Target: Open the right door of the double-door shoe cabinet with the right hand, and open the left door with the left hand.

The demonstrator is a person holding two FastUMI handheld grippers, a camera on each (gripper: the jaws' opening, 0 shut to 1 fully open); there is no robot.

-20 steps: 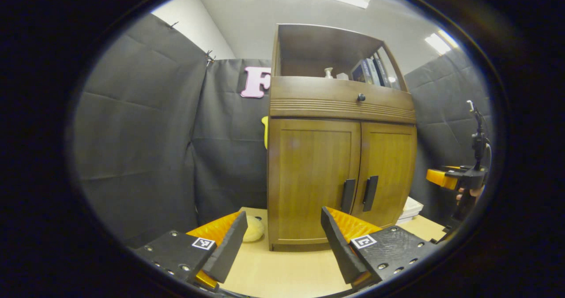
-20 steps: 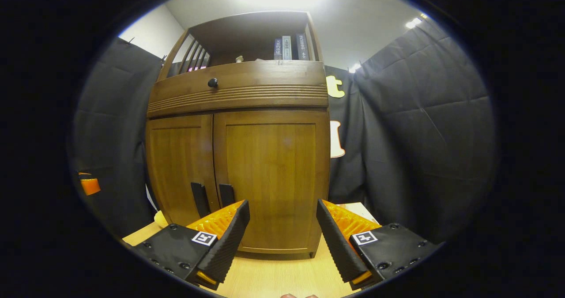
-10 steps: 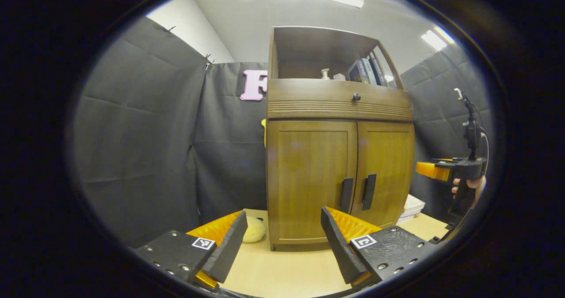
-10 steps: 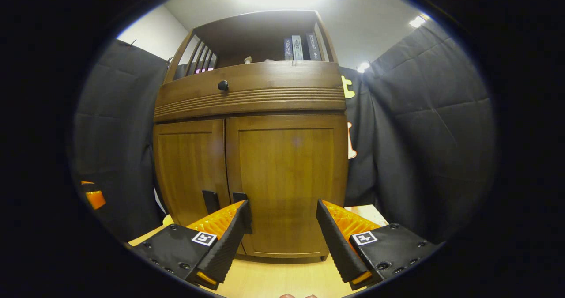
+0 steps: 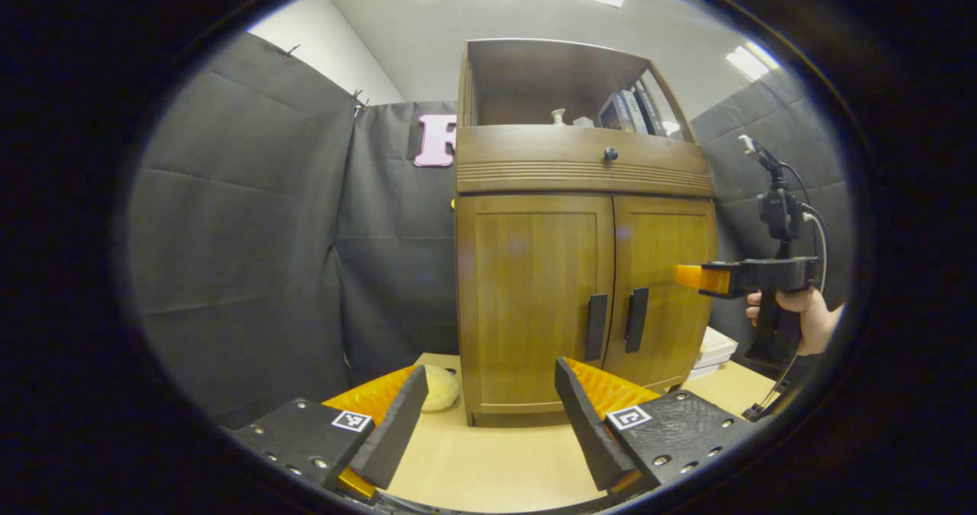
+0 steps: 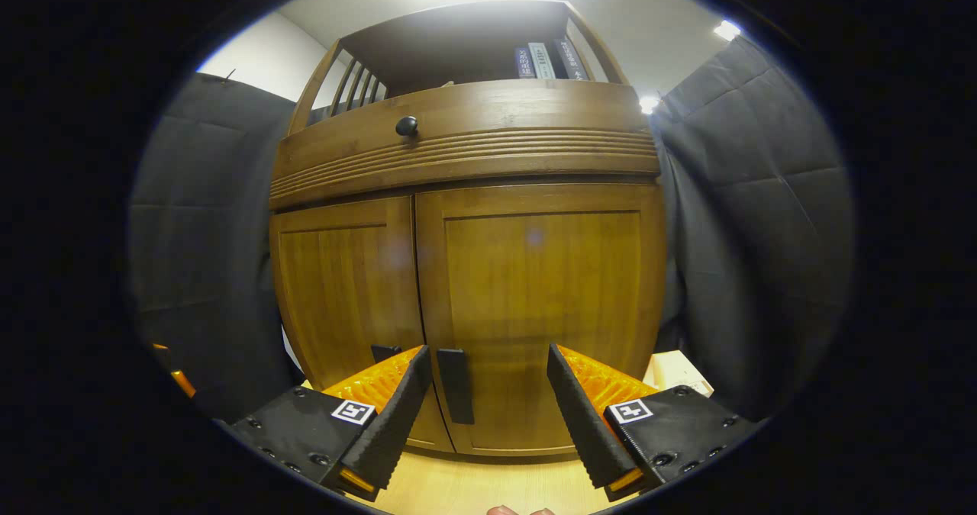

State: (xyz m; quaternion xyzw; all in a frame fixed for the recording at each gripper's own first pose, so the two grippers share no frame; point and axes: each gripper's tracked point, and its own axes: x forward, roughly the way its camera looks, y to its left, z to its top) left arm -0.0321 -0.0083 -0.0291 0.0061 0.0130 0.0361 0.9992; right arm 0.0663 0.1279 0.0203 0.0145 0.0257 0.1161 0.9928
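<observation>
The brown shoe cabinet [image 5: 580,179] stands on the table with both doors shut. In the left gripper view its left door [image 5: 530,294] and right door [image 5: 668,248] each carry a dark upright handle, the left handle [image 5: 596,327] and the right handle [image 5: 636,320]. My left gripper [image 5: 488,416] is open, well short of the cabinet. A hand holds my right gripper [image 5: 698,277] up in front of the right door. In the right gripper view my right gripper [image 6: 488,408] is open, and the right handle [image 6: 456,385] stands between its fingers, farther off. The left handle [image 6: 384,350] is partly hidden.
A pale yellow soft thing [image 5: 441,390] lies on the light wooden table [image 5: 488,461] left of the cabinet. White flat items [image 5: 716,347] are stacked at its right. Above the doors are a drawer with a knob [image 5: 610,153] and a shelf with books [image 5: 630,111].
My right gripper has moved in toward the cabinet, so the right door looms larger and its handle now sits between the fingers in view. My left gripper has barely shifted.
</observation>
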